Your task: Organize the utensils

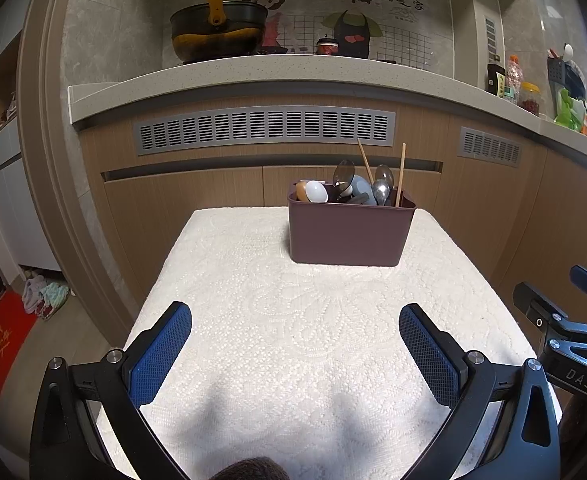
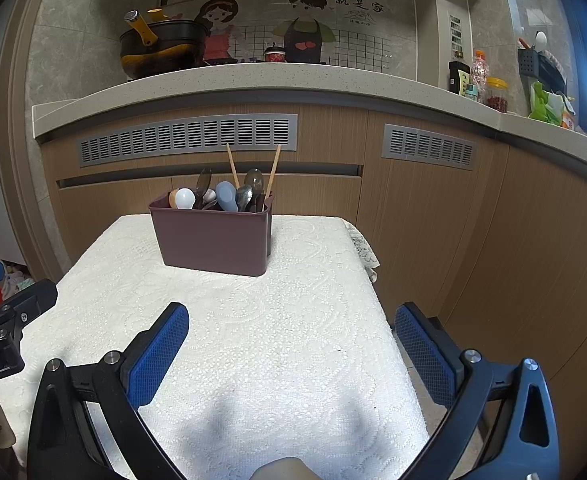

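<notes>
Both claws, left claw [image 1: 295, 354] & right claw [image 2: 291, 354], are hovering spread wide w/ nothing between them over the table [image 1: 253, 300]. Spoons [image 1: 381, 190] & chopsticks [image 1: 401, 172] are standing in the brown bin [image 1: 349, 236] at the table's far end.

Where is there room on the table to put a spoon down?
The white tablecloth is bare from the brown utensil box forward to both open grippers, left and right. Only the box, packed with spoons and chopsticks, is crowded.
</notes>
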The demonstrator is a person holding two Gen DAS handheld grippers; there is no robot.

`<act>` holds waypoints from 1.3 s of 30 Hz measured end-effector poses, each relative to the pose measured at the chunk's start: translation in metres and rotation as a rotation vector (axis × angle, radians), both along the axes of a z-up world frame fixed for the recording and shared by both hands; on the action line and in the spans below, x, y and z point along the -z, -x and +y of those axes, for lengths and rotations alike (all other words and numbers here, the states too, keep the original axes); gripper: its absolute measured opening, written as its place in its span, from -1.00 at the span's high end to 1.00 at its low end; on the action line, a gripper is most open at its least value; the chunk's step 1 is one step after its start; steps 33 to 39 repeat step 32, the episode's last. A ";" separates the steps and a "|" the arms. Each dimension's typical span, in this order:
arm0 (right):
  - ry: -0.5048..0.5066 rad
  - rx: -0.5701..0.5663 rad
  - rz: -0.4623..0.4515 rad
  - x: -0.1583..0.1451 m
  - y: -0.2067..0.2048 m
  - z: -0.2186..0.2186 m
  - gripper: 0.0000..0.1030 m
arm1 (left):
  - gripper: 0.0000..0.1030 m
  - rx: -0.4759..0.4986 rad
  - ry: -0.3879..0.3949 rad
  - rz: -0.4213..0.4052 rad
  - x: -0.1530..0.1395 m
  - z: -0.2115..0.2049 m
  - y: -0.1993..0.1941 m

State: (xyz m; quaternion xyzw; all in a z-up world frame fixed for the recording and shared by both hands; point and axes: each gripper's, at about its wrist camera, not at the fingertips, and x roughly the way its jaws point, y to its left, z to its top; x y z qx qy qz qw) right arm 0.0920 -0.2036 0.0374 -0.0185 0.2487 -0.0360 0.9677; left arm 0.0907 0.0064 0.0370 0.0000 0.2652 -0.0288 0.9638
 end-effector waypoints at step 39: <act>-0.008 -0.012 0.007 -0.001 -0.003 -0.002 -0.99 | -1.00 -0.018 0.022 0.055 0.014 0.015 -0.011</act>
